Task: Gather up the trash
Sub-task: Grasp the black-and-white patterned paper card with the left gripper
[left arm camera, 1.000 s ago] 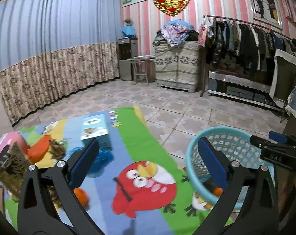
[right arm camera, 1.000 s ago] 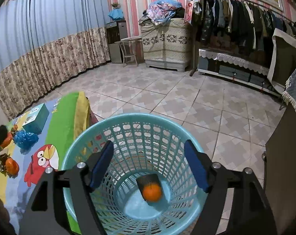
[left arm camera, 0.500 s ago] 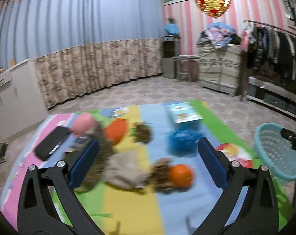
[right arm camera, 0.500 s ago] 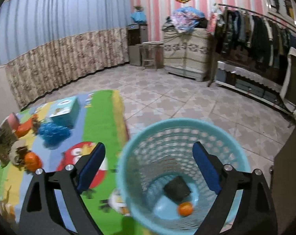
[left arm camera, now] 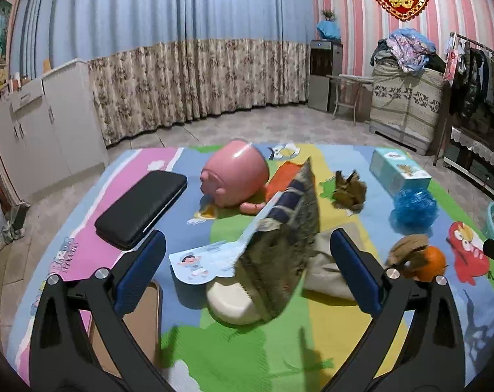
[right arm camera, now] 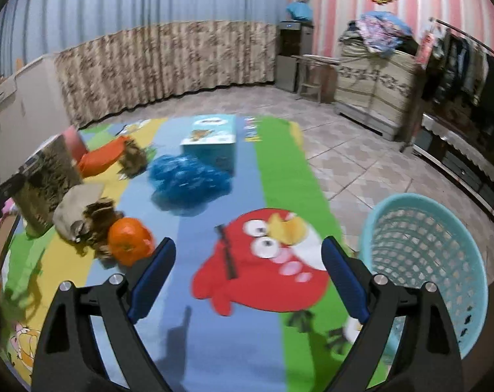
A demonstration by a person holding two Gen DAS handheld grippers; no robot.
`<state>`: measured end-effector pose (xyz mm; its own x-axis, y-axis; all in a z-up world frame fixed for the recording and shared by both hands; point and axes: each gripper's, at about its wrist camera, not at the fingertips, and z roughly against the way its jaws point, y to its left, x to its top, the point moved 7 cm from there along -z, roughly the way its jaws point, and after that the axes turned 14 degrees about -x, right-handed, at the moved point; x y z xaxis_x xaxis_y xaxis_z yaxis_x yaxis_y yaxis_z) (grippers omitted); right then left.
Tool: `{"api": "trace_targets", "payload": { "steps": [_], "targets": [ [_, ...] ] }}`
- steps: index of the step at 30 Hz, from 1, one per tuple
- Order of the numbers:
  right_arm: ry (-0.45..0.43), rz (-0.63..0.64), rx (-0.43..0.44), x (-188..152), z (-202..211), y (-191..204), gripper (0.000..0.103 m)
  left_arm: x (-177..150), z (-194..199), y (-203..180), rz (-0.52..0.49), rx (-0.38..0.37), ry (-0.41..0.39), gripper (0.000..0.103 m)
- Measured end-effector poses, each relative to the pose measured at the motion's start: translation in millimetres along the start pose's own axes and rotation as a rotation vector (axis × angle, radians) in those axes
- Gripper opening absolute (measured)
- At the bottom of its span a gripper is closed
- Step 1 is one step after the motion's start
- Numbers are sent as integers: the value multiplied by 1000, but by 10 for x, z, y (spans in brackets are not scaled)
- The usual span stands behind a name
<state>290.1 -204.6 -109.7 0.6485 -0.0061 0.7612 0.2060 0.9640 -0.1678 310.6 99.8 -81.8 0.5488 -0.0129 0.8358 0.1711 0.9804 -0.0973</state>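
Note:
My left gripper (left arm camera: 247, 271) is open above the play mat (left arm camera: 338, 333). Ahead of its fingertips stands a crumpled patterned wrapper (left arm camera: 279, 245) over a white lump (left arm camera: 233, 300) and a paper card (left arm camera: 197, 261); nothing is pressed by the pads. An orange (left arm camera: 428, 263) with a brown crumple (left arm camera: 407, 250) lies to the right. My right gripper (right arm camera: 248, 281) is open and empty over the mat's red bird picture (right arm camera: 263, 277). The orange (right arm camera: 129, 240) lies just left of its left finger. The teal basket (right arm camera: 423, 261) stands on the floor to its right.
On the mat lie a pink pot (left arm camera: 235, 176), a black case (left arm camera: 142, 205), an orange bag (left arm camera: 286, 176), dry brown leaves (left arm camera: 348, 189), a blue mesh ball (right arm camera: 188, 176) and a tissue box (right arm camera: 211, 140). Cabinets (left arm camera: 34, 130) stand left, a clothes rack (right arm camera: 459, 65) right.
Both grippers swung left, away from the basket and over the littered mat. The right gripper was above the basket, which held an orange and a dark item, and its jaws stand a little wider now.

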Motion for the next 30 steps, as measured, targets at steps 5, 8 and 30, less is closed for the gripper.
{"api": "trace_targets", "payload": {
  "steps": [5, 8, 30],
  "targets": [
    [29, 11, 38, -79, -40, 195, 89, -59, -197, -1, -9, -83, 46, 59],
    [45, 30, 42, -127, -70, 293, 89, -78, -239, -37, -20, -114, 63, 21],
    [131, 56, 230, -140, -189, 845, 41, 77, 474, 170, -42, -76, -47, 2]
  ]
}}
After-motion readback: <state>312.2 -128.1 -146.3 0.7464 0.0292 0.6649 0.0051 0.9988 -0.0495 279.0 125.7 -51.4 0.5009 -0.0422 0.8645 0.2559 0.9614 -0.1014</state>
